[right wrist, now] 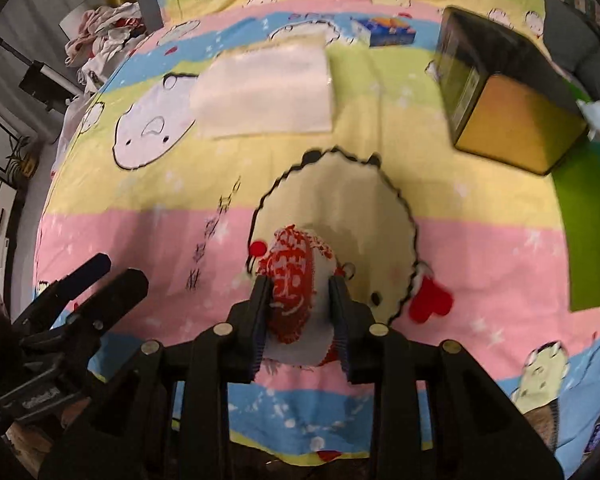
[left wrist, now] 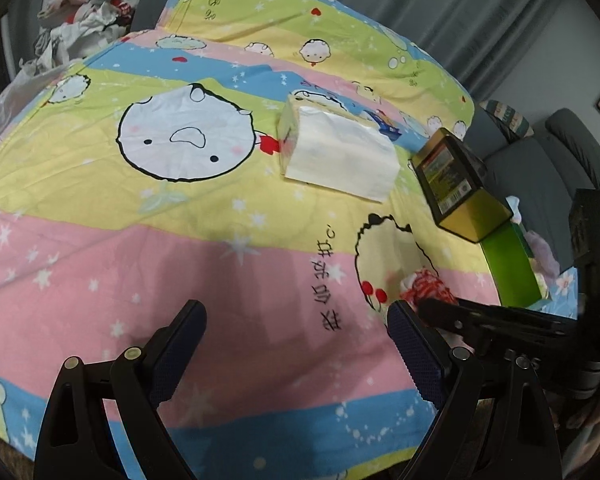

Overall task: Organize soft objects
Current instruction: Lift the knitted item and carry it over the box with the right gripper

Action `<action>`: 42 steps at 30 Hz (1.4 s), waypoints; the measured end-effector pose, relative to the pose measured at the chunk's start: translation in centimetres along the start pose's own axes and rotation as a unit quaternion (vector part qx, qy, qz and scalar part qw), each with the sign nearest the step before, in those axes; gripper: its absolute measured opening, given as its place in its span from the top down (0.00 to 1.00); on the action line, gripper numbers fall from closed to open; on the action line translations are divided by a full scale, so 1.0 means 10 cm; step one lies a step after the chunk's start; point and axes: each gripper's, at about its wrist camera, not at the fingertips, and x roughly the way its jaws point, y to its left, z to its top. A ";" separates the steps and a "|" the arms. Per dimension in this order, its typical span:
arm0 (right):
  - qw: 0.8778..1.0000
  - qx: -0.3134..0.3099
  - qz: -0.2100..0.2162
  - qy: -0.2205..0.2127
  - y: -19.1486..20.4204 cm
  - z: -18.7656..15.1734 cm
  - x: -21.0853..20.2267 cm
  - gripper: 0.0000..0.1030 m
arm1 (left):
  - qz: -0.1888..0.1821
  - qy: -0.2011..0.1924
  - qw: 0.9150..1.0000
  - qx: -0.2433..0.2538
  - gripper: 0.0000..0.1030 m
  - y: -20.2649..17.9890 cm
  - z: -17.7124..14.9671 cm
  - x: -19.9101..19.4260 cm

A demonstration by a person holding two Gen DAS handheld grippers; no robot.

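The sock (right wrist: 296, 280), red and white, is soft and light; the right gripper (right wrist: 300, 312) clenches its bundled middle, near on the sheet (right wrist: 100, 208). The left gripper (left wrist: 296, 356) is released and holds nothing. Farther lie tissues (right wrist: 266, 96) and a box (right wrist: 508, 92).

Left wrist view: looks forward and down along the left gripper (left wrist: 296, 320) fingers, low over the near edge of the cartoon bedsheet (left wrist: 100, 240), facing the far curtain. Right wrist view: sits just right of it, closer to the sheet (right wrist: 480, 208), same heading. Shared ground: white tissue stack (left wrist: 340, 152) (right wrist: 268, 92), dark tin box (left wrist: 456, 184) (right wrist: 496, 96), green box (left wrist: 508, 268) (right wrist: 588, 232), clothes pile (left wrist: 88, 12) (right wrist: 104, 36). Each view catches the other gripper at its edge.
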 end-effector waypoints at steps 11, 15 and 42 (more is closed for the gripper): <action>0.990 0.090 0.070 -0.079 -0.41 -0.18 -0.45 0.35 | -0.087 0.008 0.996 -0.005 0.17 -0.34 -0.07 -0.02; 0.982 0.138 0.105 -0.075 -0.59 -0.24 -0.38 0.35 | -0.115 0.030 0.993 0.011 0.22 -0.57 -0.12 0.11; 0.948 0.206 0.189 -0.152 -1.41 -0.28 -0.81 0.66 | -0.196 0.025 0.967 0.163 0.68 -2.00 0.06 0.35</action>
